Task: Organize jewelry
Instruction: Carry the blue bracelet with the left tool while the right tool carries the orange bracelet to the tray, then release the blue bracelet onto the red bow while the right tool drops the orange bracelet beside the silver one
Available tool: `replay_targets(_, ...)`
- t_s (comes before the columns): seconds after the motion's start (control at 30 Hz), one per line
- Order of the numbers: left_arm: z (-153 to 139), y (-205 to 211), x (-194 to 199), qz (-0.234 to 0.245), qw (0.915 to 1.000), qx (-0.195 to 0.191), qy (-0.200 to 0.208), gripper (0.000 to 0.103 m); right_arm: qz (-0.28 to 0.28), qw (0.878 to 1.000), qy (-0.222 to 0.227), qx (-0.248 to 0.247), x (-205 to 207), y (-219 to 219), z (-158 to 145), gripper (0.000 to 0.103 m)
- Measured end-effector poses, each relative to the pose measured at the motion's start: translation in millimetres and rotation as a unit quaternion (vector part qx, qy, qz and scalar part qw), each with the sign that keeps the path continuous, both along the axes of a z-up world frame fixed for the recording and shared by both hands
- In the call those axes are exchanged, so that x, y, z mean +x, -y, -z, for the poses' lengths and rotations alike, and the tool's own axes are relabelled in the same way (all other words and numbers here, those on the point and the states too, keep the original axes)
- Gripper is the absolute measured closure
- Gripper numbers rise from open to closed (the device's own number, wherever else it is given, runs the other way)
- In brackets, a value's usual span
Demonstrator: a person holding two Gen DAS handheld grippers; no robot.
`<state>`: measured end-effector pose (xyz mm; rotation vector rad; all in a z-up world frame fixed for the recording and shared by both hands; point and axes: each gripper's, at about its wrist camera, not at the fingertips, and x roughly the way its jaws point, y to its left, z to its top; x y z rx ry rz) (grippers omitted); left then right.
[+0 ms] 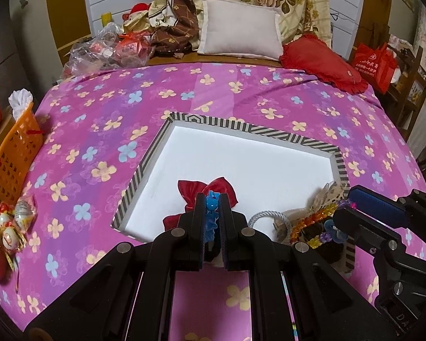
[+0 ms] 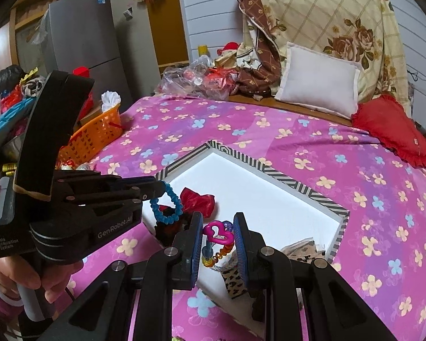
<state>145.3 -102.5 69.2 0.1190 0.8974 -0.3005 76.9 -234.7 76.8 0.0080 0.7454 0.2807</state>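
While I hold both tools over the bed, my left gripper (image 1: pixel 213 199) sits low in the centre of its view, its black jaws clamped on a blue beaded bracelet (image 2: pixel 165 207) of small glossy round beads; in the right wrist view that loop dangles at centre left. My right gripper (image 2: pixel 218 234), low in the middle of its own view, has ribbed blue pads pinching a smooth pink heart-shaped charm (image 2: pixel 217 233) with a coiled rainbow strand hanging beneath it. Both pieces hang above a shallow tray (image 1: pixel 270 133), white inside with a black-and-white striped rim, resting on a pink bedsheet (image 1: pixel 99 130) printed with pale flowers. On the tray's near edge lie a crumpled red satin bow (image 1: pixel 190 189) and, to the right, a heap of amber beads (image 1: pixel 312 221) beside a grey braided cord (image 1: pixel 265 217). My bare left hand (image 2: pixel 19 272) grips the handle at lower left.
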Motion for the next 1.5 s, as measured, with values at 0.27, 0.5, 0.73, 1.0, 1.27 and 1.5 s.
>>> replay_targets(0.27,7,3,14,-0.003,0.9999,-0.009,-0.011,0.096,0.005,1.000,-0.015,0.002,20,3,11,0.082)
replay_targets(0.5,19,3,24,-0.008,0.9996,-0.013,-0.025,0.096,0.009,1.000,-0.029,0.004,34,4,22,0.082)
replay_targets(0.73,34,-3,30,-0.018,0.9990,-0.011,-0.039,0.096,0.011,0.999,-0.046,0.006,42,3,37,0.082)
replay_targets(1.0,49,-10,32,-0.031,0.9981,-0.004,-0.053,0.096,0.019,0.997,-0.068,0.003,44,8,55,0.082)
replay_targets(1.27,60,-14,34,-0.039,0.9974,0.002,-0.060,0.096,0.025,0.996,-0.082,0.001,44,11,68,0.082)
replay_targets(1.5,67,-14,36,-0.044,0.9968,0.004,-0.066,0.096,0.034,0.994,-0.099,0.001,46,17,85,0.082)
